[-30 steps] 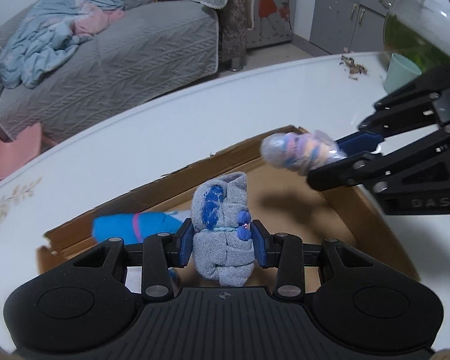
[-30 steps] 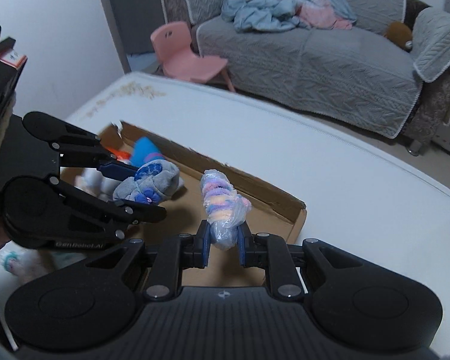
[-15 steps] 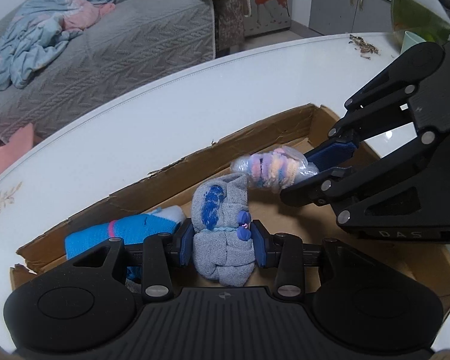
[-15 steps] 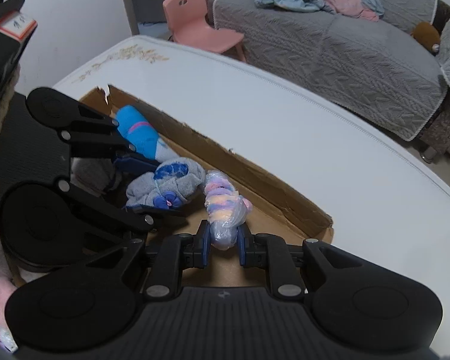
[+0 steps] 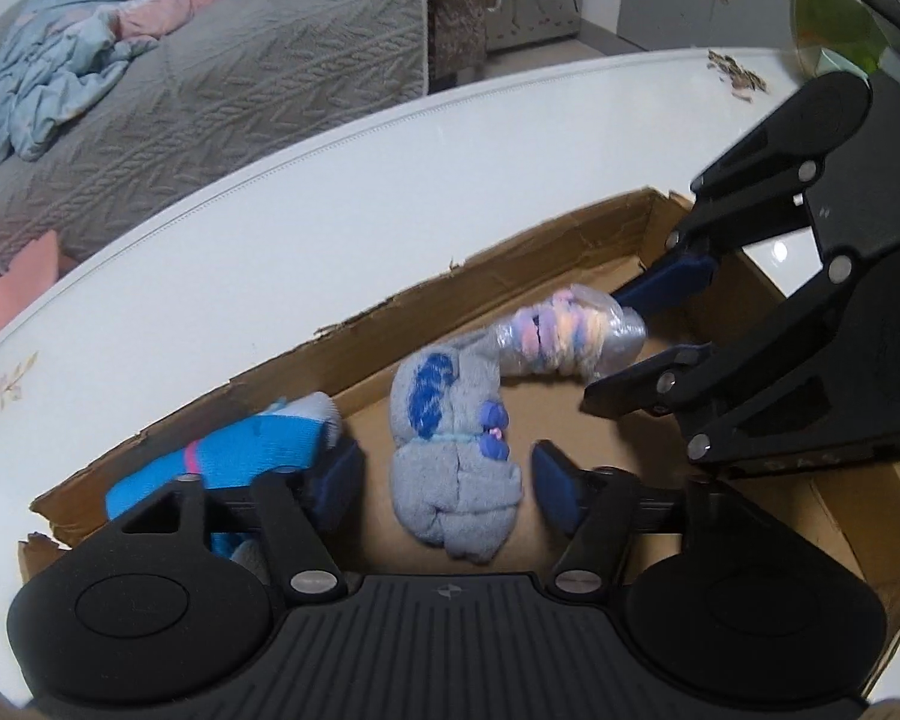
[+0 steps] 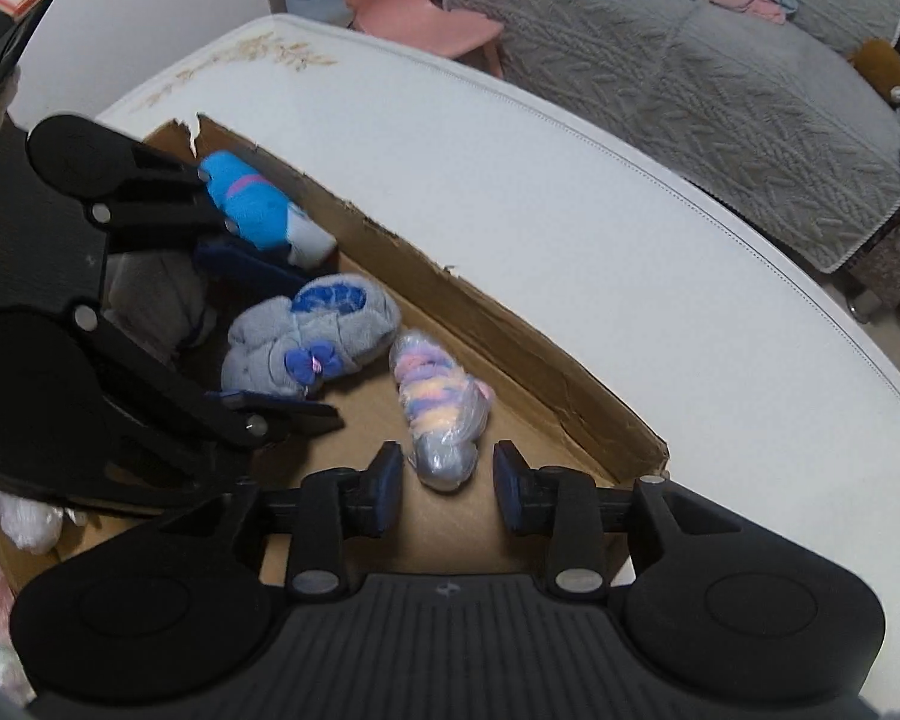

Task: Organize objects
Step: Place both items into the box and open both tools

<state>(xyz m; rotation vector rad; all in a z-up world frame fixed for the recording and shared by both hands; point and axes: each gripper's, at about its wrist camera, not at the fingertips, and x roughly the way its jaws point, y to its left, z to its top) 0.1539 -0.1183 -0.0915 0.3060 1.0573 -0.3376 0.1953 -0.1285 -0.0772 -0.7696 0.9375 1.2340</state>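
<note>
- Your desk (image 6: 570, 192) is the big white slab under everything, with the grey sofa (image 5: 240, 60) behind it at about 12 o'clock. None of that matters for this step, just don't drift off the edge.
- The cardboard box (image 5: 510, 276) is where it's all landing. It's shallow with torn walls, so lift straight up when you leave and you shouldn't snag a flap.
- Your left gripper (image 5: 447, 483) has its fingers apart and opening. In your left wrist view the grey sock roll (image 5: 456, 450) sits on the box floor between them with a clear gap at both 3 and 9 o'clock.
- Your right gripper (image 6: 447, 489) is doing the same: fingers spreading, neither pad pressing on the pastel bundle in plastic wrap (image 6: 441, 411), which lies on the floor running toward 12 o'clock.
- In that right wrist view the two rolls are close, the grey one at about 10 o'clock of the pastel one, possibly just touching at the tips. I'd say pull both hands out at the same pace so one doesn't nudge the other.
- The blue sock (image 6: 252, 207) is already parked by the far wall, right beside your left finger (image 5: 339, 480), so watch that side when backing out.
- Let the fingers finish opening before you move; plastic wrap looks like it could cling to a pad.
</note>
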